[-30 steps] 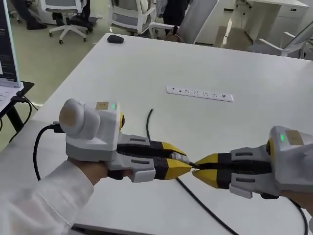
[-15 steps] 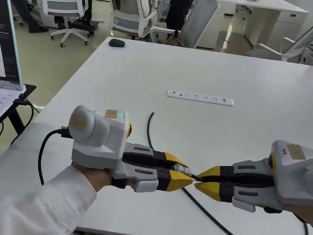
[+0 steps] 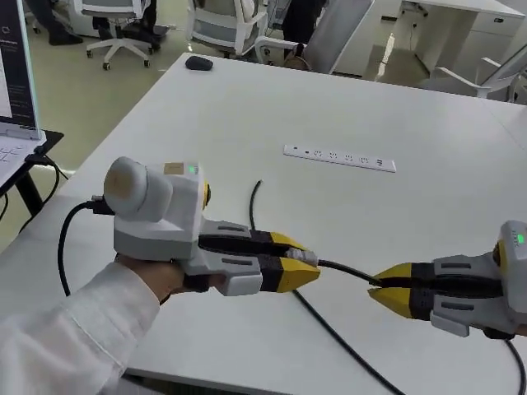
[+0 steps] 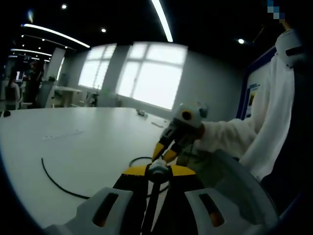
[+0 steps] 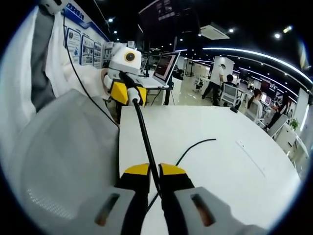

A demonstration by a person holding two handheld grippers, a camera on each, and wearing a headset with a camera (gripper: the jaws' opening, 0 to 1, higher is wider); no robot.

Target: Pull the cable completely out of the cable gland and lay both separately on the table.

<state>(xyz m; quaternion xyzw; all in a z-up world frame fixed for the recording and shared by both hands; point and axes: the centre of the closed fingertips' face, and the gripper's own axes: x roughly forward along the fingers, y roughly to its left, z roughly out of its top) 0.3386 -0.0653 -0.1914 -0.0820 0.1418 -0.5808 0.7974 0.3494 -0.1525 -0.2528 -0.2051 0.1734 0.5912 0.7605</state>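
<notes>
Broad white worktop [image 3: 412,107]. Above its near edge: left tool [image 3: 311,265] and right tool [image 3: 375,290], tips facing, well apart. Toward worktop's middle: long white power strip [image 3: 339,158]. Thin black cable [image 3: 342,269] clamped in right tool, stretched above worktop to left tool, rest trailing across worktop. Small silvery cable gland [image 3: 305,257] clamped in left tool, cable seated in it.

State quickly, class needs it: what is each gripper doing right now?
Left gripper: shut on the gland.
Right gripper: shut on the cable.
</notes>
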